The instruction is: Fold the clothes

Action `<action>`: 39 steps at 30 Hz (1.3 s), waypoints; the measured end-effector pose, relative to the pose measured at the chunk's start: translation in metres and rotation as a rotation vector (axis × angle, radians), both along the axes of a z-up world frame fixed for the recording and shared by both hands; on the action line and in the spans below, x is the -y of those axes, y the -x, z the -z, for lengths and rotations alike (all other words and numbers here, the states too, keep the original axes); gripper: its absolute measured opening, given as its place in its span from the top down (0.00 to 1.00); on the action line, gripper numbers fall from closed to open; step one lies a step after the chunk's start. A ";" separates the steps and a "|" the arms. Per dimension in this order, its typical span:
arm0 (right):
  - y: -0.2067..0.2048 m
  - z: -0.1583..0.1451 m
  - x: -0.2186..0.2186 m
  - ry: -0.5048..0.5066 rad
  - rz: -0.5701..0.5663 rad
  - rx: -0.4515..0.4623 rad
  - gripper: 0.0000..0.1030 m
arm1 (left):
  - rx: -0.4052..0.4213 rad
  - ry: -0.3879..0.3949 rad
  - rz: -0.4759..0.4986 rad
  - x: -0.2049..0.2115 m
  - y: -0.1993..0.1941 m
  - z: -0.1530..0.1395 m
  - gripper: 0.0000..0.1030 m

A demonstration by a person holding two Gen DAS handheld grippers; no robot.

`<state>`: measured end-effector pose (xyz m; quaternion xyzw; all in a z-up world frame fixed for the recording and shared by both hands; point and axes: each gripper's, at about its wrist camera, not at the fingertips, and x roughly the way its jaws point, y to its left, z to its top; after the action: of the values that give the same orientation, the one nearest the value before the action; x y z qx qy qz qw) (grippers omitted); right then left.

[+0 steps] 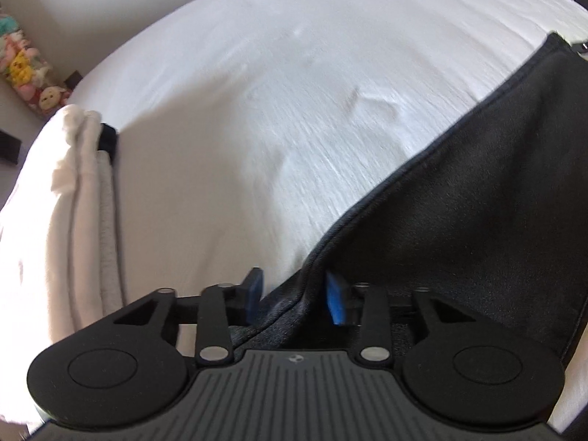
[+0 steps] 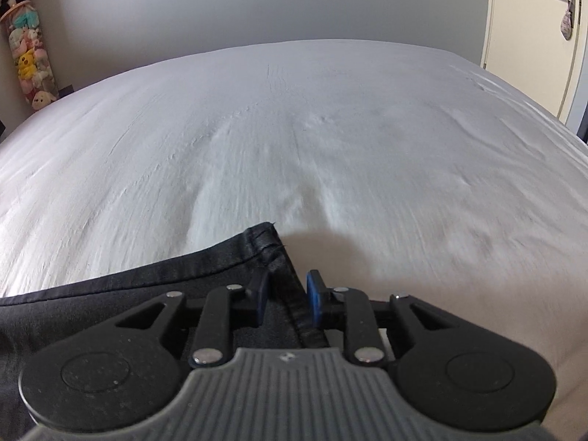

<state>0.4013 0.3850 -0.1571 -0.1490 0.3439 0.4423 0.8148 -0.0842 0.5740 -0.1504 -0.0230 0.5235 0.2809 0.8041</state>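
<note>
A black garment (image 1: 459, 228) lies flat on the white bed sheet (image 1: 275, 92), filling the right side of the left wrist view. Its stitched hem runs diagonally down into my left gripper (image 1: 296, 294). That gripper is open: its blue pads (image 1: 336, 301) stand wide apart on either side of the hem without pressing it. In the right wrist view a hemmed corner of the black garment (image 2: 147, 294) points up the bed. My right gripper (image 2: 288, 301) straddles that corner with a narrower gap, and its pads (image 2: 314, 301) do not pinch the cloth.
A stack of folded white cloth (image 1: 73, 202) with a dark piece tucked in lies at the bed's left edge. A tall tube of plush toys (image 2: 31, 55) stands by the wall at left. A door (image 2: 533, 36) is at the far right. The sheet (image 2: 330, 128) stretches ahead.
</note>
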 end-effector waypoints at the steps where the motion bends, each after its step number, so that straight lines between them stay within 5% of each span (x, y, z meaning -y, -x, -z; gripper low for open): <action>1: -0.001 -0.003 0.006 -0.005 0.012 0.003 0.66 | 0.023 -0.012 -0.013 0.003 0.005 -0.006 0.47; 4: 0.001 -0.013 0.029 -0.028 0.040 0.000 0.51 | 0.068 -0.019 -0.036 0.019 0.017 -0.023 0.46; 8: 0.000 -0.012 0.066 -0.049 0.122 -0.085 0.37 | 0.116 0.091 -0.018 0.051 0.037 -0.039 0.61; 12: -0.009 0.004 0.101 -0.091 0.217 -0.285 0.36 | 0.116 0.178 0.030 0.087 0.045 -0.039 0.61; 19: -0.008 0.025 0.123 -0.204 0.279 -0.551 0.36 | -0.029 0.122 0.130 0.134 0.036 -0.013 0.60; 21: -0.009 0.028 0.121 -0.225 0.294 -0.593 0.42 | -0.059 0.103 0.135 0.140 0.034 -0.007 0.60; 23: -0.011 0.032 0.118 -0.240 0.314 -0.630 0.70 | -0.076 0.090 0.130 0.143 0.032 -0.004 0.65; 24: -0.012 0.031 0.116 -0.240 0.319 -0.632 0.74 | -0.082 0.084 0.130 0.144 0.032 -0.004 0.69; 26: -0.013 0.022 0.114 -0.243 0.313 -0.601 0.85 | -0.090 0.091 0.140 0.145 0.032 -0.004 0.91; 31: -0.012 0.002 0.102 -0.246 0.309 -0.479 0.88 | -0.134 0.137 0.207 0.150 0.029 0.007 0.93; 39: -0.013 0.022 0.105 -0.168 0.326 -0.494 0.83 | -0.125 0.258 0.148 0.126 0.026 0.018 0.91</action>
<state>0.4145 0.2800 -0.1786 0.0882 0.5133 0.3555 0.7761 -0.1100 0.4477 -0.1680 -0.0696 0.6046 0.1522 0.7788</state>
